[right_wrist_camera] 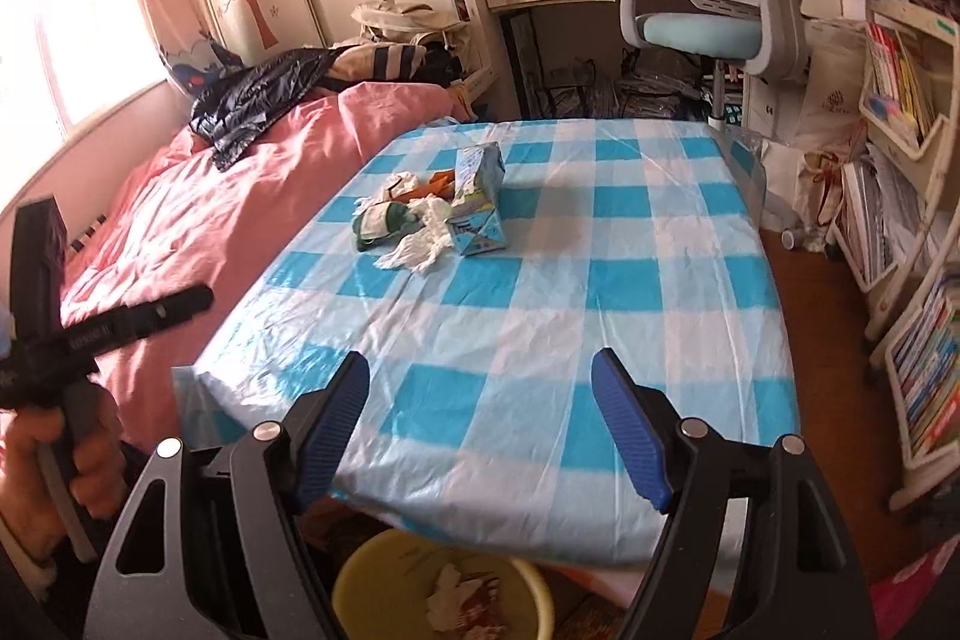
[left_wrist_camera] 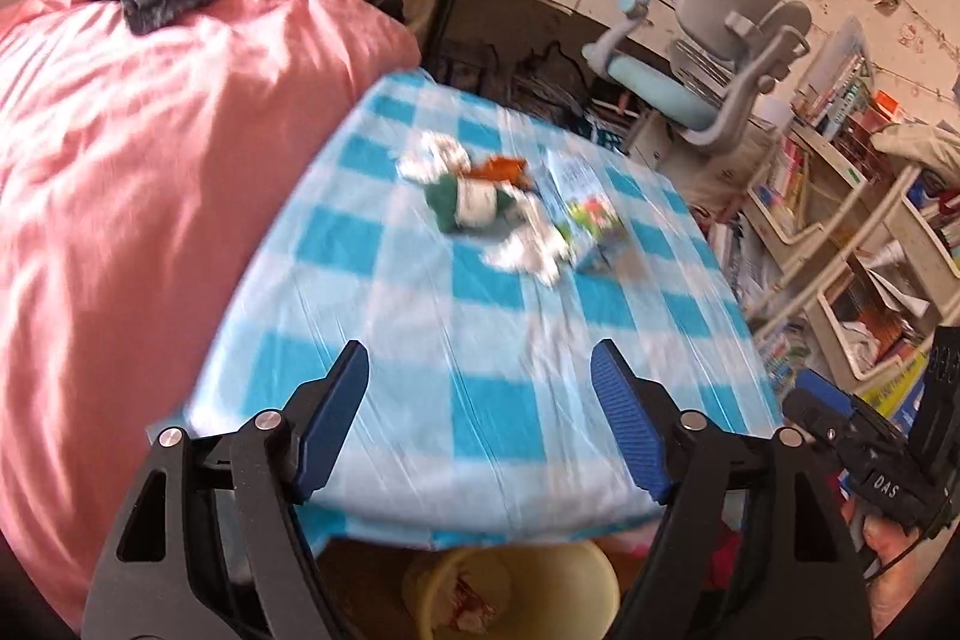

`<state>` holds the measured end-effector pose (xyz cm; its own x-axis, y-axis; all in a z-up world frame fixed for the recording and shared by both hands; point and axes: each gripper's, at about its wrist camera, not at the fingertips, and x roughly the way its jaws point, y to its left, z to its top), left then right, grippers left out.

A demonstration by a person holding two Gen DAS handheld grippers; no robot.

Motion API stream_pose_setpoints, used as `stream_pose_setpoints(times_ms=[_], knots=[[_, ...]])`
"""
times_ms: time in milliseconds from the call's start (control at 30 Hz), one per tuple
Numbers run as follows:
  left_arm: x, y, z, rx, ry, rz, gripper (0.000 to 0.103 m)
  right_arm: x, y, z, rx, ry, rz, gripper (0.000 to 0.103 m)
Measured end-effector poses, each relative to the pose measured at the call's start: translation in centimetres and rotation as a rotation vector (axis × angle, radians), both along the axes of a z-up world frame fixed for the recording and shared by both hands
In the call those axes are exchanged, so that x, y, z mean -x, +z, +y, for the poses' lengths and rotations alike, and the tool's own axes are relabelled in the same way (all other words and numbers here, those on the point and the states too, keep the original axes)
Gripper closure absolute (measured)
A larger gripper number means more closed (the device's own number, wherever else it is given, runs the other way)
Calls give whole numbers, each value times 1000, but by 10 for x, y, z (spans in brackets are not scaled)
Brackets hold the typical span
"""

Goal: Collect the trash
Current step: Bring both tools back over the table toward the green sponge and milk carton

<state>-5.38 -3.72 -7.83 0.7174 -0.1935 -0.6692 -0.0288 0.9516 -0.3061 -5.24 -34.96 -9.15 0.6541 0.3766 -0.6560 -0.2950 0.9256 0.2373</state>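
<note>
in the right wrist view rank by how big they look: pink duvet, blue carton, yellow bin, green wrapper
1. pink duvet
2. yellow bin, partly hidden and nearest the camera, so its size is flattered
3. blue carton
4. green wrapper

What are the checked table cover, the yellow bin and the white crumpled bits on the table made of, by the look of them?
Table cover: probably thin plastic sheet; it shines and holds fine sharp creases.
Yellow bin: likely moulded plastic; smooth, even rim with a dull sheen.
White crumpled bits: look like tissue or paper napkin; matte, soft, ragged folds.
Blue carton beside them: seemingly printed card, creased and dented.
</note>
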Motion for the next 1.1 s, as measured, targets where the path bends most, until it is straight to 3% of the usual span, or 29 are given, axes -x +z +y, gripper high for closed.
stream_pose_setpoints(times_ms=[267,500,833,1100], knots=[[-64,-9,24,-28,107,78,29,-44,-18,9,-20,10,37,30],[-105,-9,11,-104,73,86,29,-80,-18,33,-28,40,24,34],[-142,-27,9,-124,48,157,29,-134,-36,60,-28,27,38,35],[-176,-41,1,-132,33,181,29,-152,-46,64,-43,29,83,48]])
